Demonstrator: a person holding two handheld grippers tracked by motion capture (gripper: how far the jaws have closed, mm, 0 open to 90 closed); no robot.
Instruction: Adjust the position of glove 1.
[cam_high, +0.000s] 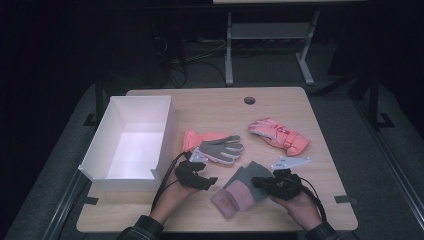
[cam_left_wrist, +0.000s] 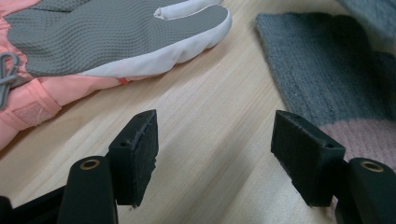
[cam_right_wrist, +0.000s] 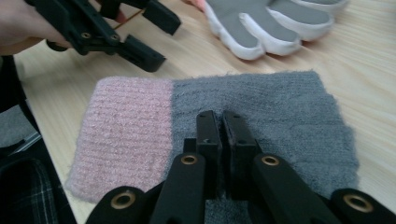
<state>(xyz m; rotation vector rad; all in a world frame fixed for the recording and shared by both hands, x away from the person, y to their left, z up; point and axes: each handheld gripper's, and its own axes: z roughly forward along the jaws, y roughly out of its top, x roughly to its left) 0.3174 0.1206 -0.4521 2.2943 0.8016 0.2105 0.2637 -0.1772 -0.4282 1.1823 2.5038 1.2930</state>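
Observation:
A knit mitten (cam_high: 240, 192), grey with a pink cuff, lies flat near the table's front edge. My right gripper (cam_high: 256, 182) (cam_right_wrist: 219, 116) sits low over its grey part (cam_right_wrist: 280, 107), jaws shut with no fabric visibly pinched between them. My left gripper (cam_high: 209, 181) (cam_left_wrist: 215, 140) is open over bare wood, between the mitten (cam_left_wrist: 327, 79) and a coral glove with a grey palm and white fingertips (cam_high: 220, 147) (cam_left_wrist: 116, 37). In the right gripper view the left gripper (cam_right_wrist: 161, 39) hangs open just beyond the pink cuff (cam_right_wrist: 126, 130).
An open white box (cam_high: 165, 135) stands at the table's left. A second coral glove (cam_high: 280, 136) lies at the right middle. A cable hole (cam_high: 249, 100) sits near the far edge. A desk frame stands on the floor behind.

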